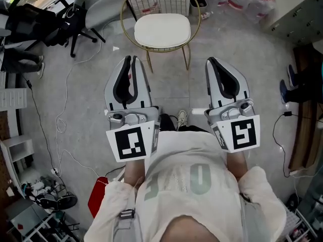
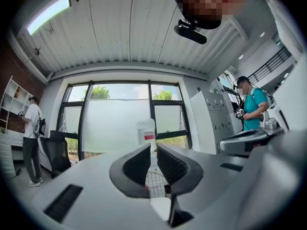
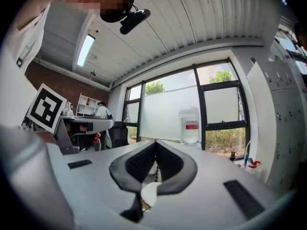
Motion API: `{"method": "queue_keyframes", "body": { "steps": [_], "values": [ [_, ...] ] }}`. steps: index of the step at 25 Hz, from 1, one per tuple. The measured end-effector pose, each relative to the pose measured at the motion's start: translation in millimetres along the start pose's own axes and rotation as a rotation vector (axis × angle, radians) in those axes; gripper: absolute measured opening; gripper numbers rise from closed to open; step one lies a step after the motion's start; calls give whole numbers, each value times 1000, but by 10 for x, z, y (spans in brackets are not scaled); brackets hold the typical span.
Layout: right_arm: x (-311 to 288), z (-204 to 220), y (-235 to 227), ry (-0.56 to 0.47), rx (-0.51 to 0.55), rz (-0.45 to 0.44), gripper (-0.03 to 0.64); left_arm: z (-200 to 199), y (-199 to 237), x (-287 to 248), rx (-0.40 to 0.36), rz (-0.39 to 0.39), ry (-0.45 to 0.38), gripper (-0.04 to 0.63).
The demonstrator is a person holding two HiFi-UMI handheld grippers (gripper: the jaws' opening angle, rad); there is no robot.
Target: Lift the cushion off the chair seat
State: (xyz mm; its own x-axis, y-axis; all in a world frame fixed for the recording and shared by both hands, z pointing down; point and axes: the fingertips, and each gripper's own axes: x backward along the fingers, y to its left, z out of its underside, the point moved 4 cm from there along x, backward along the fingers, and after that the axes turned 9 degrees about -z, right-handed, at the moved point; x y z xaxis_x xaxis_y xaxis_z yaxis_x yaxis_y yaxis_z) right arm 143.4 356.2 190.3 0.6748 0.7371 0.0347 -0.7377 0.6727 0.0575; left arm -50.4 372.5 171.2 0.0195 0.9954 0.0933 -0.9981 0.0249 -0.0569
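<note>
The task has barely begun, and this looks like the approach step. The cushion (image 1: 162,29), a white rounded pad, lies flat on the seat of the chair (image 1: 122,21), a gold wire-frame one that stands on the floor (image 1: 91,110) ahead of the person. Nothing touches it. Both grippers are held level in front of the body, side by side and pointing toward the chair, and both are short of it. The left gripper (image 1: 132,60) has its fingers (image 2: 172,164) a narrow gap apart with nothing between them; only the chair's wire back shows through the slit. The right gripper (image 1: 212,62) has its fingers (image 3: 172,164) pressed together at the tips and holds nothing. I judge that the next move calls for bringing both grippers forward and down to the seat's edge and spreading the fingers, the right ones most of all. Each gripper would then take one side of the cushion's rim and pinch the soft edge. A one-sided grip would likely let the pad sag or slide, so an even hold on both sides before lifting seems wise.
</note>
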Motion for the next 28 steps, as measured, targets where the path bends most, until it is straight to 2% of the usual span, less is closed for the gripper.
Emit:
{"method": "queue_keyframes", "body": {
  "steps": [4, 10, 15, 21, 28],
  "values": [
    [11, -61, -38, -14, -15, 6, 15, 5, 42, -54, 51, 7, 45, 31],
    [-29, -43, -170, -41, -11, 34, 17, 11, -70, -218, 31, 68, 32, 31],
    [-291, 47, -241, -39, -2, 57, 17, 151, 45, -522, 48, 87, 3, 29],
    [-881, 167, -482, -16, 14, 109, 17, 240, 252, -1234, 81, 119, -52, 28],
    [-1916, 138, -869, 5, 29, 174, 17, 362, 649, -2455, 130, 176, -45, 28]
  ]
}}
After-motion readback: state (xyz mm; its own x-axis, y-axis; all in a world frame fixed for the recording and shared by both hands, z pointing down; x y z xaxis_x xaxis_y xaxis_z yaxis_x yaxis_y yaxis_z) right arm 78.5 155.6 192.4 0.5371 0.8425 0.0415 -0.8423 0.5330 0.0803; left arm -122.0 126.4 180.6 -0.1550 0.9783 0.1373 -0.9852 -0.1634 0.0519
